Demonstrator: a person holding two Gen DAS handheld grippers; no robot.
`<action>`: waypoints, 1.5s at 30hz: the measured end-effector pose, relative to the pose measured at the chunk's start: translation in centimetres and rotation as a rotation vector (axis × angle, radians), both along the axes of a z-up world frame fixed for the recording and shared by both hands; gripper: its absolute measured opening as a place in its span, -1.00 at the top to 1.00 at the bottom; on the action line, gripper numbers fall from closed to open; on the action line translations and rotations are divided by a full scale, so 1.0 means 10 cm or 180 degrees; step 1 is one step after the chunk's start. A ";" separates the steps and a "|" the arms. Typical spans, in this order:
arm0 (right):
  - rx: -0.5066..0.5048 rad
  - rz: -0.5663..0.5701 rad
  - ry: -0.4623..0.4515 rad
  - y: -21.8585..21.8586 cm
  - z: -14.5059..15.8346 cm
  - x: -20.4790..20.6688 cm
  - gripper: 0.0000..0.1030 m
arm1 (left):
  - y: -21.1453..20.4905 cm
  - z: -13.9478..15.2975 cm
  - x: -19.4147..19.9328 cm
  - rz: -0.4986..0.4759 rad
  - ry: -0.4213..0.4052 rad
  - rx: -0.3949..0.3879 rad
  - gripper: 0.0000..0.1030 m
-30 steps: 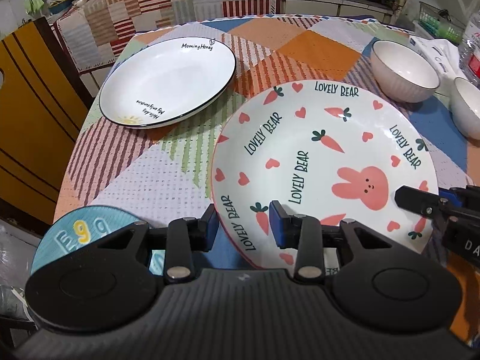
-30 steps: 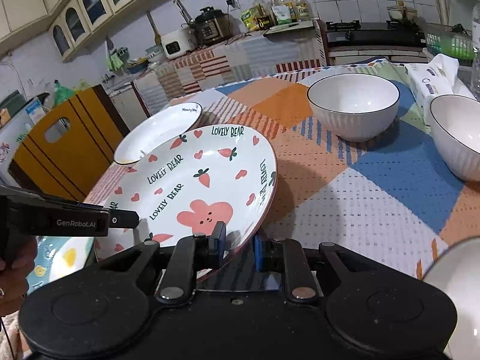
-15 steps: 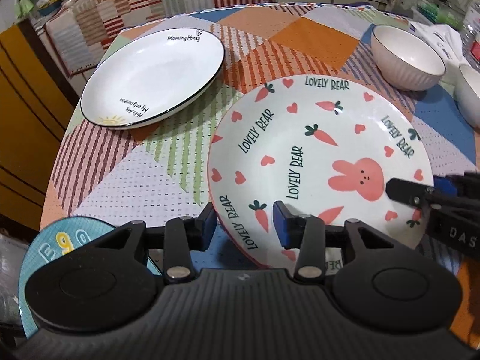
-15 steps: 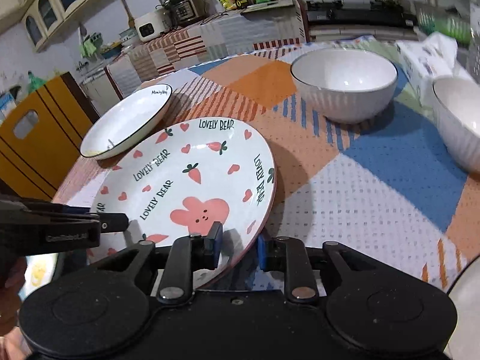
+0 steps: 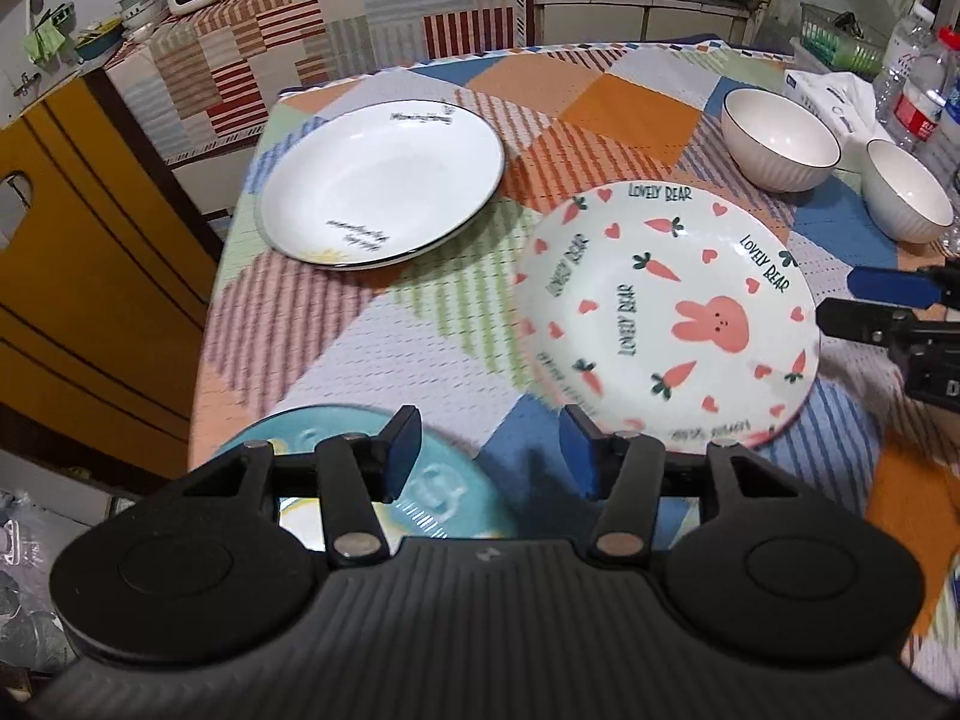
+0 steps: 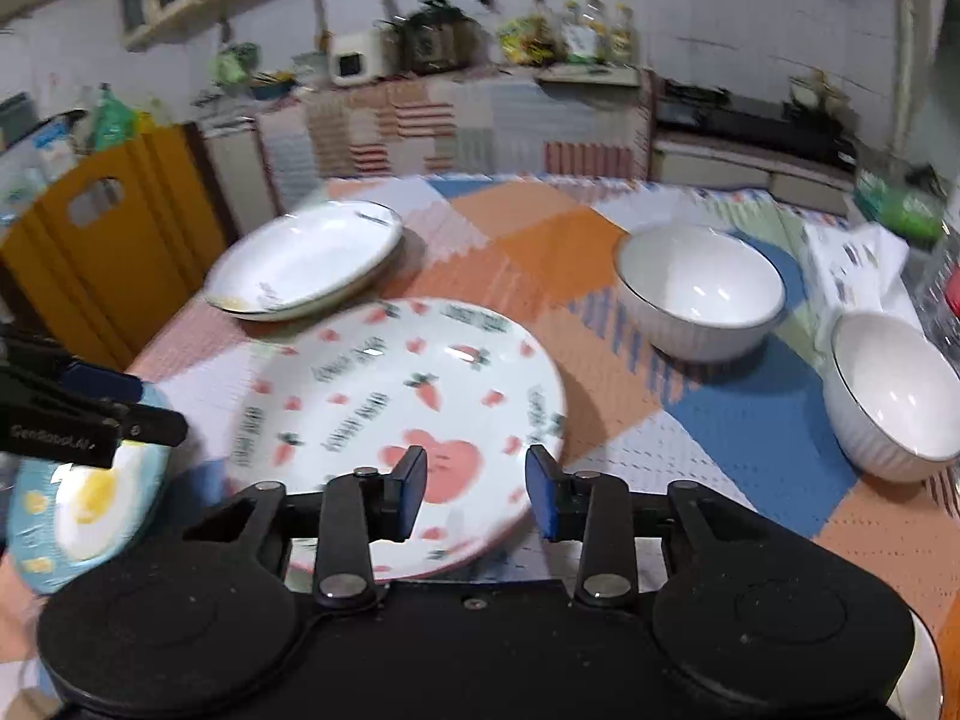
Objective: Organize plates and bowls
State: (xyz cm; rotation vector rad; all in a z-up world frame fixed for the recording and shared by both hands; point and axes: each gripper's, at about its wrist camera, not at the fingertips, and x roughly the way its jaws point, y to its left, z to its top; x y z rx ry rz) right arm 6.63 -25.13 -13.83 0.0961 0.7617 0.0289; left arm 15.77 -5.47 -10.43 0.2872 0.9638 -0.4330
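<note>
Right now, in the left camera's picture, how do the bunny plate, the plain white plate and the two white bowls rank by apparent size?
1. bunny plate, nearer though
2. plain white plate
3. The two bowls, far bowl and right bowl, look alike.

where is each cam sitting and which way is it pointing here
Left wrist: sits on the left gripper, above the near table edge, looking down across the table; its own open fingers show, and the right gripper enters from the right.
Right wrist: sits on the right gripper, lower, facing the kitchen counter; its open fingers show, the left gripper at left.
Shared: bunny plate, white plate, blue plate, two bowls.
</note>
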 end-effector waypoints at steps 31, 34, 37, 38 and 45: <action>0.0333 0.1303 0.0260 1.34 -0.14 -0.04 -0.33 | 1.71 -0.36 -0.18 0.0119 0.0366 0.0091 -0.34; 0.0550 0.1288 0.0482 1.38 -0.34 0.04 -0.32 | 1.75 -0.48 -0.09 0.0223 0.0533 0.0089 -0.18; 0.0739 0.1299 0.0601 1.42 -0.45 0.10 -0.22 | 1.79 -0.57 -0.05 0.0288 0.0610 0.0071 0.10; 0.0768 0.1295 0.0611 1.44 -0.47 0.12 -0.20 | 1.79 -0.59 -0.04 0.0293 0.0614 0.0089 0.23; 0.0951 0.1213 0.0703 1.50 -0.58 0.18 0.14 | 1.80 -0.67 -0.08 0.0298 0.0574 0.0099 0.42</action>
